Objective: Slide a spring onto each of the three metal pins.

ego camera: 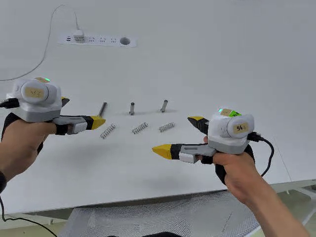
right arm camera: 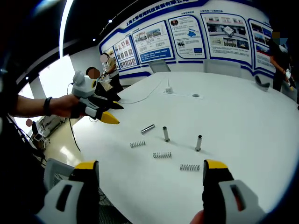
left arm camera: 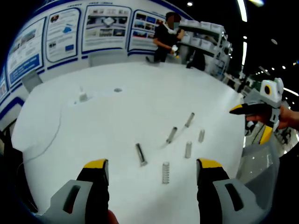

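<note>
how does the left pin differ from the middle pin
The left pin lies on its side; the middle pin stands upright. The left pin lies close ahead of the left gripper, between its open jaws; the middle pin sits farther along the row. Both are grey metal and carry no spring; the springs lie loose on the white table.

a white table point(ego camera: 222, 64) carries three pins in a row: left pin point(ego camera: 102, 109) lying flat, middle pin point(ego camera: 132, 108) and right pin point(ego camera: 164, 105) upright. at 6 o'clock of each lies its spring: left spring point(ego camera: 107, 131), middle spring point(ego camera: 140, 128), right spring point(ego camera: 167, 127). a strip point(ego camera: 94, 39) lies at 11 o'clock of the pins.
</note>
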The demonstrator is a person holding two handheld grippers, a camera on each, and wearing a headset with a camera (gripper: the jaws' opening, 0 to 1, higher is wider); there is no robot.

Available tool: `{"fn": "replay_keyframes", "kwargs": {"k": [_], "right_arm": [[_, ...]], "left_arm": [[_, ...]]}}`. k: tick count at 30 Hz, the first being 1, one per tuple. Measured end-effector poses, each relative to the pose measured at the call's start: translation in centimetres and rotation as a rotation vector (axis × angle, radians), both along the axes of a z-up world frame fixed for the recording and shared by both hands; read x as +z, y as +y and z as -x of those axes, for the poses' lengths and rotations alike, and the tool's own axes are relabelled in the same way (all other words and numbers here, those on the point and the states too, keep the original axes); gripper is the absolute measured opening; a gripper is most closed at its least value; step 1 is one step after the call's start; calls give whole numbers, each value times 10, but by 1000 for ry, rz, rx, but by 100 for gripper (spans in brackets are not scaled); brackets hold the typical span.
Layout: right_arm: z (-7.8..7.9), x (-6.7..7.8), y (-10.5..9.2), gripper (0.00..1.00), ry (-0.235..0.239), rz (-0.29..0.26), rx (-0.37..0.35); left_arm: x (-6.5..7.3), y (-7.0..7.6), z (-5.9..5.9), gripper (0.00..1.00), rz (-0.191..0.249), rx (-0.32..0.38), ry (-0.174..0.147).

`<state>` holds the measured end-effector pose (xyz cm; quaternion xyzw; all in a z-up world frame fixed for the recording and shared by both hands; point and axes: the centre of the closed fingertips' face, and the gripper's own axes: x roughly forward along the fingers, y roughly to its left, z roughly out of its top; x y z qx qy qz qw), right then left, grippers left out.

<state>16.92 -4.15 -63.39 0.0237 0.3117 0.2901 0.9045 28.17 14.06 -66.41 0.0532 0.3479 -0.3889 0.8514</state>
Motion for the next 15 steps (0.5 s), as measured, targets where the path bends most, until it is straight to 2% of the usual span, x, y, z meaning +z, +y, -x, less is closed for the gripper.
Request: {"fn": "replay_keyframes", "kwargs": {"k": [12,15], "right_arm": [[2,-2,-1,93,4,2,-9],[3,-2,-1,93,4,3,-8]], "left_arm": [[-9,-8,-17,75,-13,-7,5],[-12,-9,-21,72,-14,7,20]]}}
